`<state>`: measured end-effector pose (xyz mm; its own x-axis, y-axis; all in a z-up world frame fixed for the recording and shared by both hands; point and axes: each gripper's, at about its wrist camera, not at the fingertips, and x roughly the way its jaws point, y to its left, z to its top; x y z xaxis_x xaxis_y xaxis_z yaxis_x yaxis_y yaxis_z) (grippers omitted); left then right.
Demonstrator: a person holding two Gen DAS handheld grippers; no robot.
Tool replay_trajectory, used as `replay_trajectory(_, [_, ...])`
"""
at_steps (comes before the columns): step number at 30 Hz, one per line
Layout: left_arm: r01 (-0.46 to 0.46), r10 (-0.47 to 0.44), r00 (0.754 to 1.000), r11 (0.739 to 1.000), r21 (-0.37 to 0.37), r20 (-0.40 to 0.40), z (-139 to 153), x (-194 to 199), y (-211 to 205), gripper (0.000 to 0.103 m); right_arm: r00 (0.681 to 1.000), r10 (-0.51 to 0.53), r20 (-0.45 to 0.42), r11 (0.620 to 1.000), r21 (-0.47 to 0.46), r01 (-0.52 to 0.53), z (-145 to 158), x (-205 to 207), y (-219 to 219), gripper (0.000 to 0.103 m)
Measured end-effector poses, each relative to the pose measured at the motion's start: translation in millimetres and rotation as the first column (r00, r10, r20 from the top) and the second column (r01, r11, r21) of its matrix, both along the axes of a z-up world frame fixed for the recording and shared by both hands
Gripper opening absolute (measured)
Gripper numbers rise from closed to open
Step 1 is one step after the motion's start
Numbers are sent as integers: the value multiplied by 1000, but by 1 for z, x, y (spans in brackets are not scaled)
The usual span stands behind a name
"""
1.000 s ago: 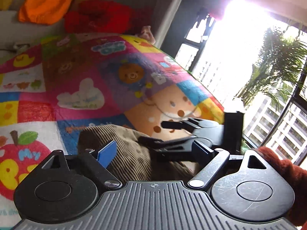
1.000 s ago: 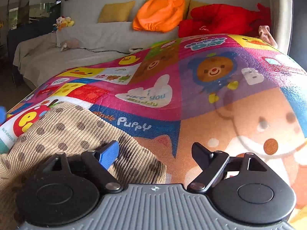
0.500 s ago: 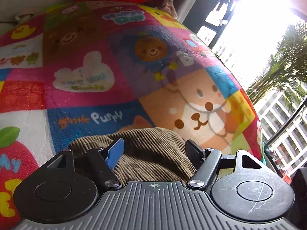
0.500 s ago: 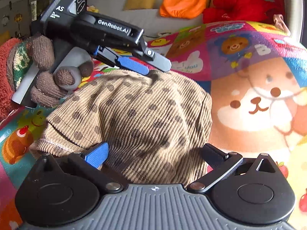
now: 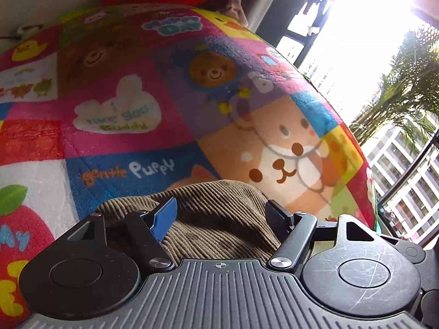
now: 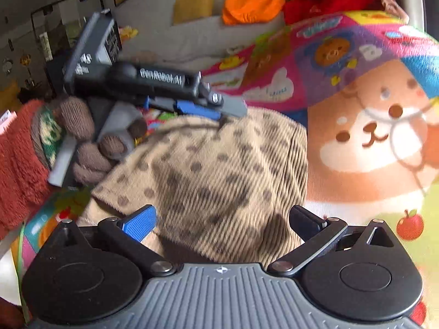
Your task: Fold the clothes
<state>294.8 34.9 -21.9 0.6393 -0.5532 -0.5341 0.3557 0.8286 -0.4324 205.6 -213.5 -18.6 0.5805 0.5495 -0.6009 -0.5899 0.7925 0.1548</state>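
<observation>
One garment (image 6: 219, 170), tan ribbed cloth with darker dots, lies bunched on the bright cartoon play mat (image 6: 370, 142). Over its far edge sits the left claw (image 5: 222, 213), moderately wide, its jaws having just narrowed, with cloth between them but not visibly pinched. At its near edge the right claw (image 6: 222, 222) gapes wide, having just opened, and holds nothing. Likely risk: with neither grip firm, the soft cloth could slump and spoil the fold. A pinch into the bunched part might also catch several layers, or snag the fleecy mat beneath.
</observation>
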Motion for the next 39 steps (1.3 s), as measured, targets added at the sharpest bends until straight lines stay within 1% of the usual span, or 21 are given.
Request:
replay_trajectory(2, [1, -1, 1000, 1000, 0, 2, 0, 0, 0, 76, 1000, 7, 27, 1000, 12, -7, 9, 0, 3, 103])
replay_trajectory(4, [3, -3, 1000, 1000, -1, 5, -1, 0, 0, 77, 999, 39, 16, 999, -6, -39, 5, 3, 15, 103])
replay_trajectory(8, [15, -14, 1000, 1000, -11, 10, -2, -2, 3, 76, 997, 74, 2, 987, -143, -73, -25, 3, 46, 103])
replay_trajectory(9, [18, -18, 1000, 1000, -11, 13, -2, -2, 3, 76, 997, 75, -2, 985, -154, -75, -31, 4, 50, 103])
replay_trajectory(11, [26, -26, 999, 1000, -14, 18, -3, -3, 4, 77, 997, 76, -31, 986, -143, -80, -33, 8, 49, 103])
replay_trajectory(14, [28, -27, 999, 999, -17, 24, -4, -2, 5, 77, 993, 98, -63, 985, -139, -106, -26, 14, 43, 103])
replay_trajectory(15, [30, -29, 999, 999, -15, 28, -4, -3, 5, 77, 994, 96, -59, 986, -132, -103, -22, 16, 40, 103])
replay_trajectory(19, [35, -34, 999, 999, -27, 35, -6, -2, 7, 77, 1000, 9, 23, 998, -58, -7, -1, 21, 17, 103])
replay_trajectory(20, [34, -33, 999, 999, -30, 33, -5, -2, 7, 77, 999, -26, 19, 999, -41, 26, 1, 27, 12, 103])
replay_trajectory(21, [24, -23, 999, 998, -50, 31, -3, -3, 11, 77, 999, -47, 5, 998, -48, 47, -2, 34, 11, 103])
replay_trajectory(23, [5, -3, 1000, 996, -90, 27, 1, -6, 18, 77, 998, -57, -16, 995, -83, 55, -14, 41, 15, 103])
replay_trajectory(24, [-13, 17, 999, 992, -129, 29, 6, -11, 26, 78, 998, -58, -25, 994, -96, 55, -20, 43, 17, 103])
replay_trajectory(25, [-27, 33, 999, 989, -144, 41, 10, -18, 32, 82, 998, -60, -33, 993, -101, 56, -25, 45, 19, 103])
replay_trajectory(26, [-41, 50, 997, 986, -159, 54, 14, -24, 38, 84, 998, -60, -33, 994, -97, 57, -26, 46, 20, 103])
replay_trajectory(27, [-61, 72, 995, 987, -148, 70, 18, -31, 42, 85, 998, -57, -26, 993, -101, 54, -27, 46, 22, 103])
replay_trajectory(29, [-89, 96, 994, 989, -116, 56, 14, -31, 46, 85, 999, -50, -17, 993, -104, 48, -24, 45, 22, 103])
replay_trajectory(32, [-129, 132, 991, 989, -65, 36, 7, -32, 52, 82, 998, -53, 33, 997, -62, 55, -5, 40, 11, 103])
replay_trajectory(34, [-156, 156, 988, 987, -35, 13, 0, -27, 54, 77, 987, -129, 97, 990, -46, 134, 10, 48, 4, 103])
replay_trajectory(36, [-173, 173, 985, 985, -18, -7, -10, -19, 54, 78, 961, -239, 140, 967, -56, 249, 15, 68, 0, 103])
replay_trajectory(37, [-173, 173, 985, 985, -9, -7, -13, -17, 52, 80, 951, -272, 149, 956, -73, 285, 14, 80, 1, 103])
replay_trajectory(39, [-170, 170, 985, 985, 14, -10, -18, -13, 50, 83, 941, -295, 164, 933, -163, 321, -2, 102, 9, 103])
